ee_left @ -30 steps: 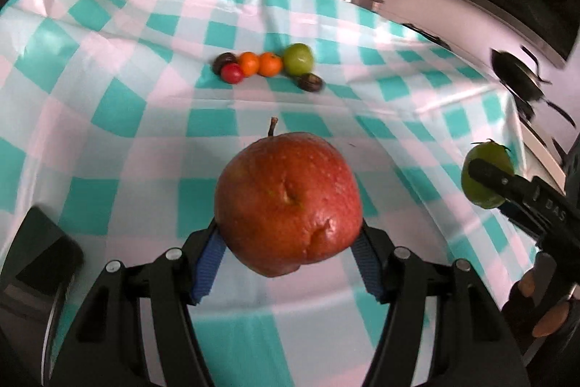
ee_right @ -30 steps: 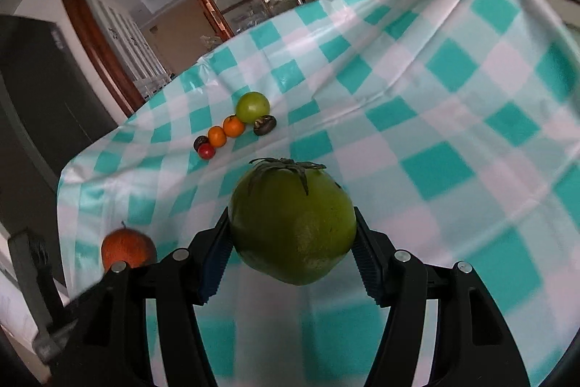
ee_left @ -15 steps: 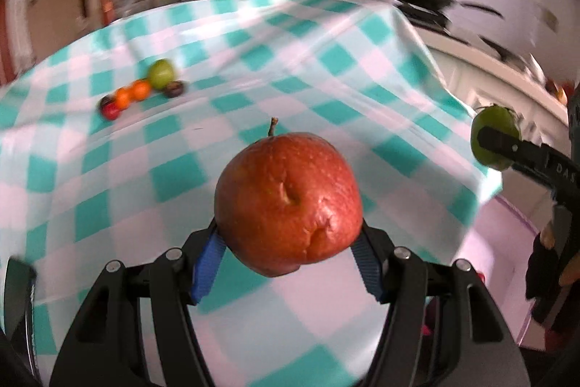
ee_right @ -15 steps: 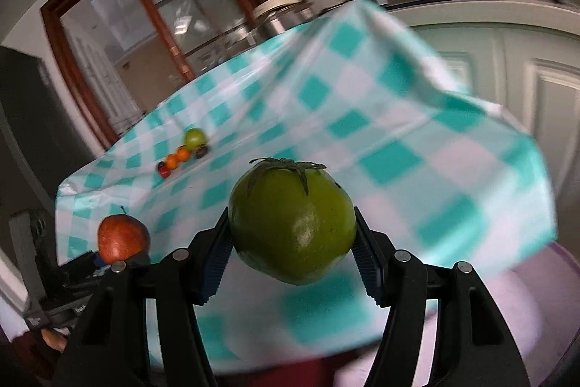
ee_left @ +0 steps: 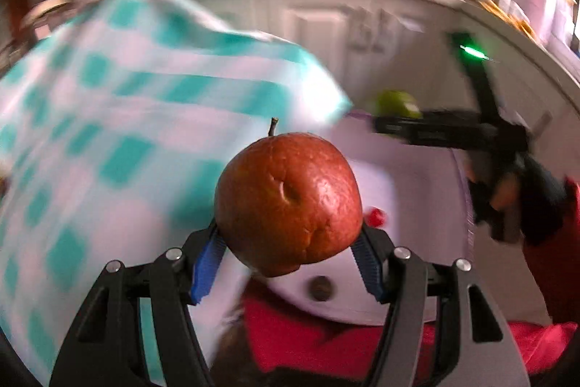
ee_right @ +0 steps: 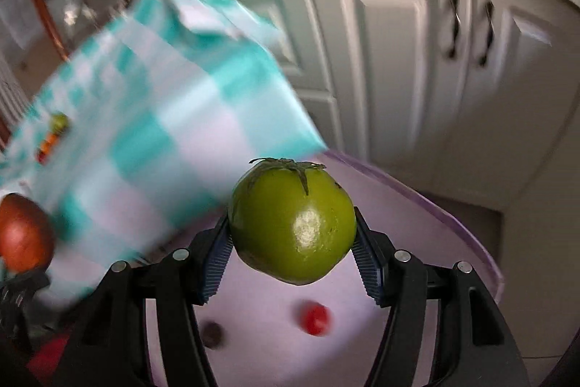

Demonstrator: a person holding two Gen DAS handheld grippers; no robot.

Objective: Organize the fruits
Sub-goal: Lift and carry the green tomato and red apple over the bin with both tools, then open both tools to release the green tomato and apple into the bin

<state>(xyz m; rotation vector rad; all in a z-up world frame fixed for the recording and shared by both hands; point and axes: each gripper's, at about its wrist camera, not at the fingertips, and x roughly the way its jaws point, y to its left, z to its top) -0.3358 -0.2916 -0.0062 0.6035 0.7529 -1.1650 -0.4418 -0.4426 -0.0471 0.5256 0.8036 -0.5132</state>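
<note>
Checked teal-and-white tablecloth: largest item, draped over a table, its corner hanging at the left of both wrist views; a short row of small fruits lies far back on it, blurred. Lilac round basin: sits off the cloth's corner, below both grippers; holds a small red fruit and a small dark fruit, well apart on its floor. Red apple: clamped between the blue pads of the left gripper, jaws part open around it, stem up, held over the basin's near edge. Green tomato: clamped likewise in the right gripper, calyx up, held over the basin's middle. Judgement: both fruits lie directly ahead of their fingers and above the basin; the right hand appears nearer its centre, so release there looks the readier move.
</note>
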